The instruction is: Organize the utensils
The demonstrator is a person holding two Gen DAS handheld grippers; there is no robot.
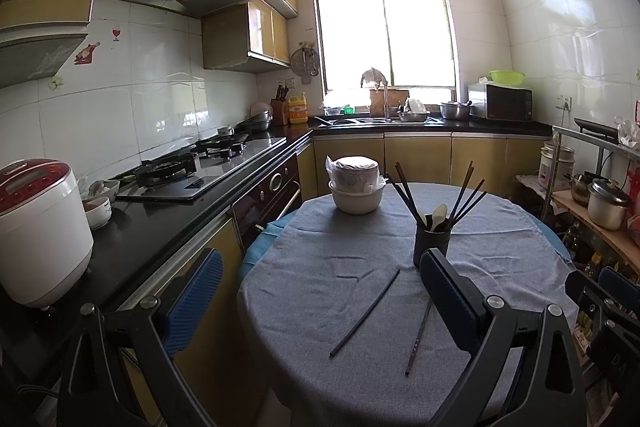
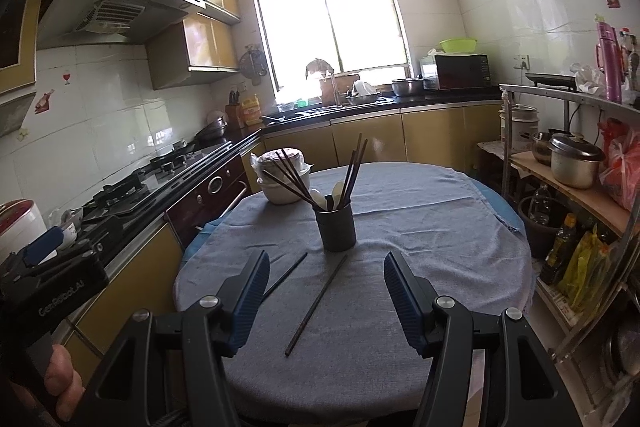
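Both my claws hang spread wide with nothing between the pads: my left gripper (image 1: 320,297) fills the bottom of its frame, my right gripper (image 2: 326,291) the bottom of its own. At centre frame of the right view, two loose chopsticks lie flat on the grey tablecloth (image 2: 420,227), the left chopstick (image 2: 286,274) partly behind my left pad and the right chopstick (image 2: 316,305) in the gap. Just above them stands the dark utensil cup (image 2: 335,229), upright, holding more chopsticks and what look like pale spoons, with stacked white bowls (image 2: 285,179) up and left of it.
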